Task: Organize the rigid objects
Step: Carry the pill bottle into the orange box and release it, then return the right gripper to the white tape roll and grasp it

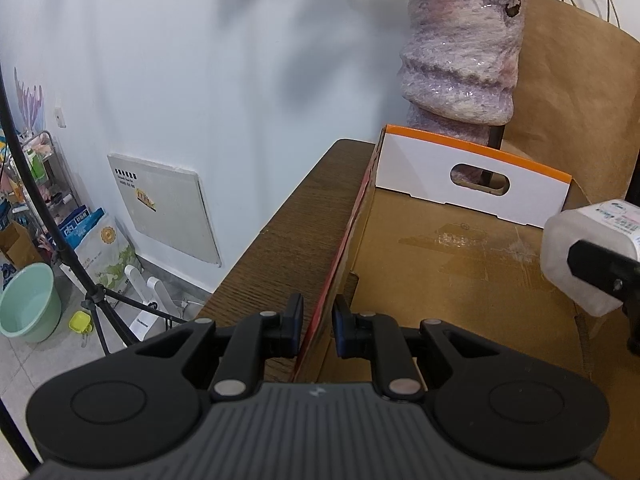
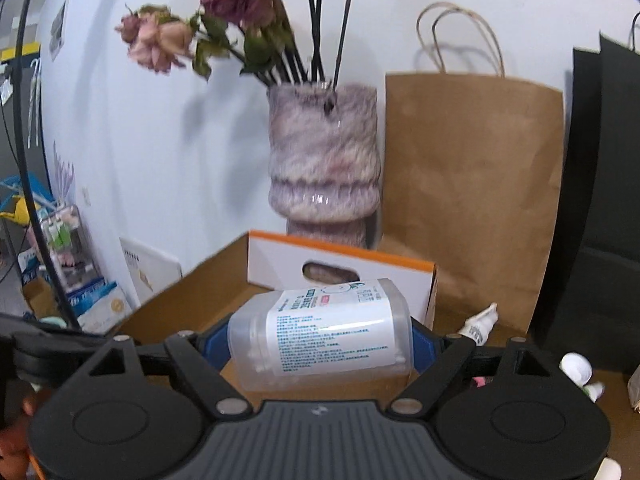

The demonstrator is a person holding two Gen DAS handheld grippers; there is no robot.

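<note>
An open cardboard box [image 1: 460,256] with a white, orange-edged end flap [image 1: 472,176] sits on a brown wooden table [image 1: 288,236]. My left gripper [image 1: 318,326] is shut on the box's left wall near the front corner. My right gripper [image 2: 320,346] is shut on a clear plastic bottle [image 2: 324,340] with a white printed label, held sideways above the box's inside. The bottle [image 1: 588,252] and a right finger [image 1: 600,270] also show at the right edge of the left wrist view. The box [image 2: 192,300] shows under the bottle in the right wrist view.
A purple ceramic vase [image 2: 324,160] with dried flowers stands behind the box, with a brown paper bag [image 2: 472,192] and a black bag [image 2: 604,208] to its right. A small tube [image 2: 482,322] and white caps [image 2: 576,368] lie right of the box. A tripod [image 1: 52,236] and a green basin [image 1: 28,304] stand on the floor at left.
</note>
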